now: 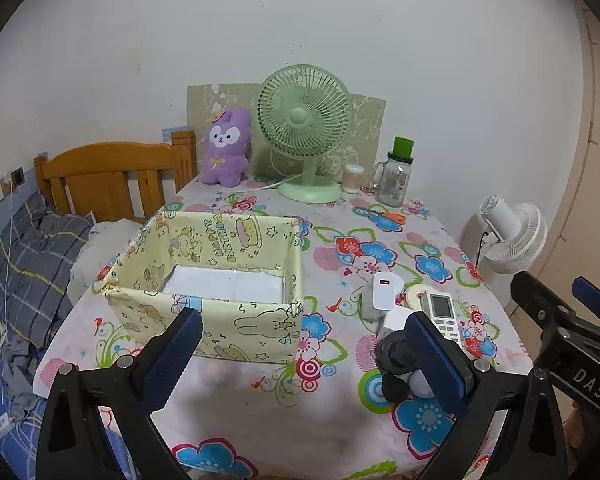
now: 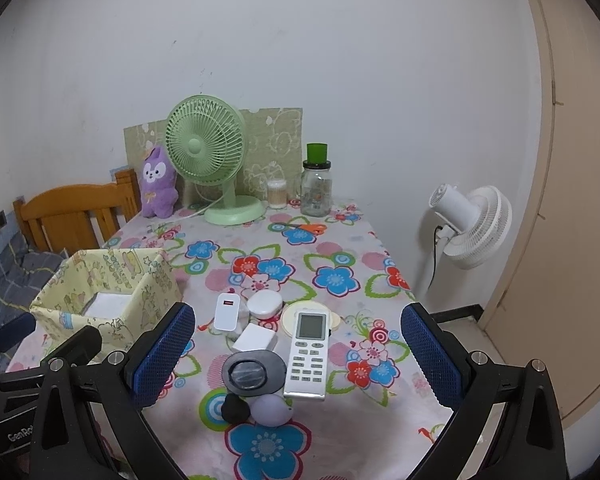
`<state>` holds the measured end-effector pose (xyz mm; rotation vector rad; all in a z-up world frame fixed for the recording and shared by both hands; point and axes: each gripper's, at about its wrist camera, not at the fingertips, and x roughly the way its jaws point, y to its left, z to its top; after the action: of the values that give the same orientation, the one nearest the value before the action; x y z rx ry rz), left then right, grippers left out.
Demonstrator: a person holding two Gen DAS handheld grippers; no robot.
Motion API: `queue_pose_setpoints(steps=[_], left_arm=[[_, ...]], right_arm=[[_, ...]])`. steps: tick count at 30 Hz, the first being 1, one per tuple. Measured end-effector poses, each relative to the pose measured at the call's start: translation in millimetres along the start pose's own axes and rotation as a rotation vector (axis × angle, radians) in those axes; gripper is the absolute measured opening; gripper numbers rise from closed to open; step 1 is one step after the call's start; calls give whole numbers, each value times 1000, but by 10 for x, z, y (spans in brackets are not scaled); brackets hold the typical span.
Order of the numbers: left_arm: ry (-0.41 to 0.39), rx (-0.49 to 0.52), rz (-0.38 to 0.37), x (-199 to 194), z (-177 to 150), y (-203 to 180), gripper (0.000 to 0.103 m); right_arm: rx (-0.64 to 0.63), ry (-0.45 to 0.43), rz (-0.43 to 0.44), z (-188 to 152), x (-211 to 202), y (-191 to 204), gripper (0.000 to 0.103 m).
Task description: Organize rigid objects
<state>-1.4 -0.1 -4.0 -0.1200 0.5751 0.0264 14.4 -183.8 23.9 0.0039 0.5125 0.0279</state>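
A yellow cartoon-print box (image 1: 204,280) (image 2: 104,292) stands open on the floral table, with only a white liner inside. Right of it lies a cluster: a white remote (image 2: 308,354) (image 1: 444,314), a tall white charger (image 2: 227,311) (image 1: 384,290), a white cube adapter (image 2: 254,338), a white round case (image 2: 265,304), a cream disc (image 2: 290,316), a black oval lid (image 2: 254,372) and a lilac ball (image 2: 271,410). My left gripper (image 1: 304,356) is open in front of the box. My right gripper (image 2: 298,354) is open above the cluster and holds nothing.
A green desk fan (image 1: 306,128), a purple plush (image 1: 225,146), a glass jar with green lid (image 1: 396,176) and a cotton-swab tub (image 1: 353,178) stand at the table's back. A bed (image 1: 40,248) lies left. A white floor fan (image 2: 470,226) stands right of the table.
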Motion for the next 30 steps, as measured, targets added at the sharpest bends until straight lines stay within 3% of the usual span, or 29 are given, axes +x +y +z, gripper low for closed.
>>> queue_pose_setpoints(steps=[9,19,30], left_arm=[[-38,6,20,-44,21,-8,101],[12,11,45,44,-11,-2,102],[2,50,58,47,-15,-73,97]], right_arm=[[-9,8,-2,-20,9,26,103],[-4,16,-9,-18,39,21,103],[-5,15,-1,-12,40,28,103]])
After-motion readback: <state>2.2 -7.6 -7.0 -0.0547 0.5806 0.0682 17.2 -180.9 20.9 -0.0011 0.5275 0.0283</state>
